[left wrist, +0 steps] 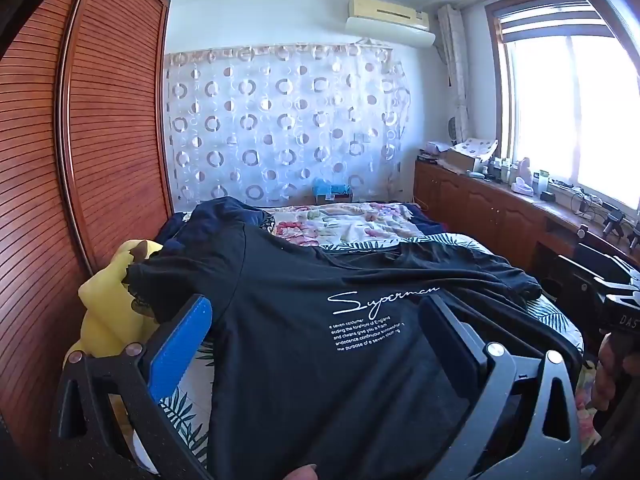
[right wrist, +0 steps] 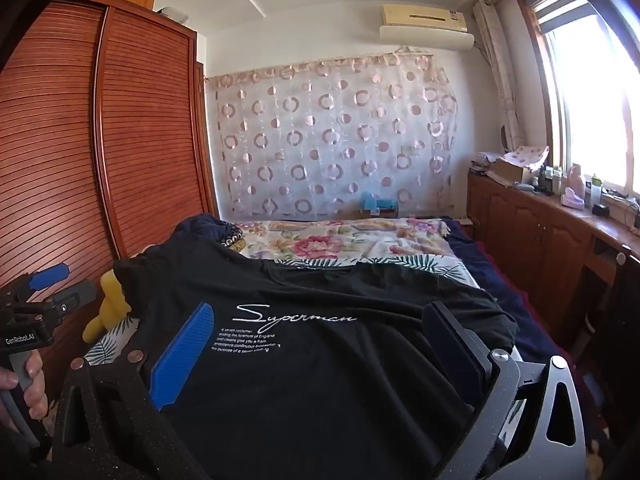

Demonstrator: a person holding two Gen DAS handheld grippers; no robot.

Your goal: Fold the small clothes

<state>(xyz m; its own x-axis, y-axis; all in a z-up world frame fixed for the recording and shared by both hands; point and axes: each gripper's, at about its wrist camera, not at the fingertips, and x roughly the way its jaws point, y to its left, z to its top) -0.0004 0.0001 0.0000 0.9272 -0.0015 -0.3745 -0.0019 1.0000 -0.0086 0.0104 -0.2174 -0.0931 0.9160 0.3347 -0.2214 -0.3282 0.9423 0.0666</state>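
We see the black shirt (left wrist: 304, 344) spread flat on the bed (left wrist: 360, 220), its long axis running away from us, collar at the far end — white "Superman" script faces up. Left tongs (left wrist: 316, 320) and right tongs (right wrist: 320, 332) both gape wide above it, gripping nothing.

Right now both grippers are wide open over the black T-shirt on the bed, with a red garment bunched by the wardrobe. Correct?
Not quite: the bunched garment by the wardrobe is yellow, as the left wrist view shows. The left gripper and right gripper are wide open over the black T-shirt.
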